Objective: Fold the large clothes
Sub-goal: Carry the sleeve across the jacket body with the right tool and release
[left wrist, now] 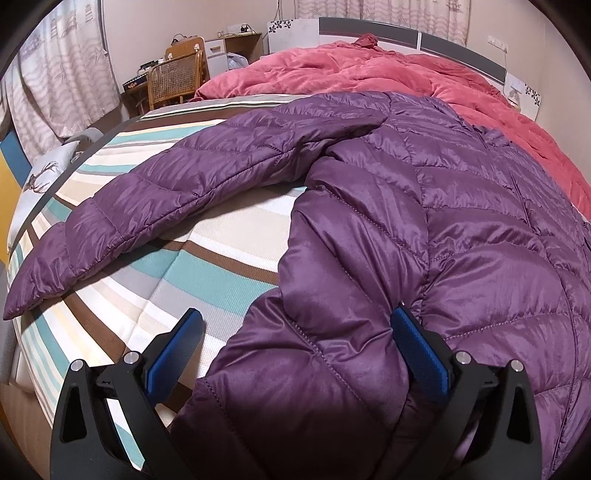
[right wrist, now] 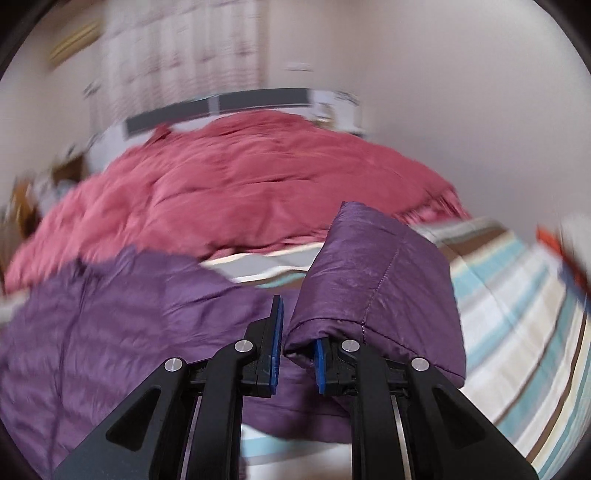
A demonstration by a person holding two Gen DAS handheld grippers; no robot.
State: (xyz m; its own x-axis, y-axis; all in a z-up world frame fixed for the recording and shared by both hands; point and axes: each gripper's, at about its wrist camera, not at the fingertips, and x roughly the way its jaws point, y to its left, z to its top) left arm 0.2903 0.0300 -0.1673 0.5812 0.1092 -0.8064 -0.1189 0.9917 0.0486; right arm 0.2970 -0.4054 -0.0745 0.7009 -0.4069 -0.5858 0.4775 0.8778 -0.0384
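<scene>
A purple quilted down jacket (left wrist: 461,221) lies spread on the striped bed sheet (left wrist: 207,243), one sleeve (left wrist: 155,195) stretched out to the left. My left gripper (left wrist: 295,354) is open wide at the jacket's near hem, and a fold of fabric bulges between its blue pads (left wrist: 421,354) without being pinched. In the blurred right wrist view, my right gripper (right wrist: 299,350) stands slightly open. The jacket's other sleeve cuff (right wrist: 380,280) is draped over its right finger (right wrist: 320,365) and lifted above the jacket body (right wrist: 122,325). The jaws do not clamp it.
A crumpled pink duvet (left wrist: 388,77) covers the far half of the bed, up to the headboard (left wrist: 369,29). A wicker chair (left wrist: 177,79) and a desk stand at the far left by the curtains. A deer-print pillow (left wrist: 44,177) lies at the left edge.
</scene>
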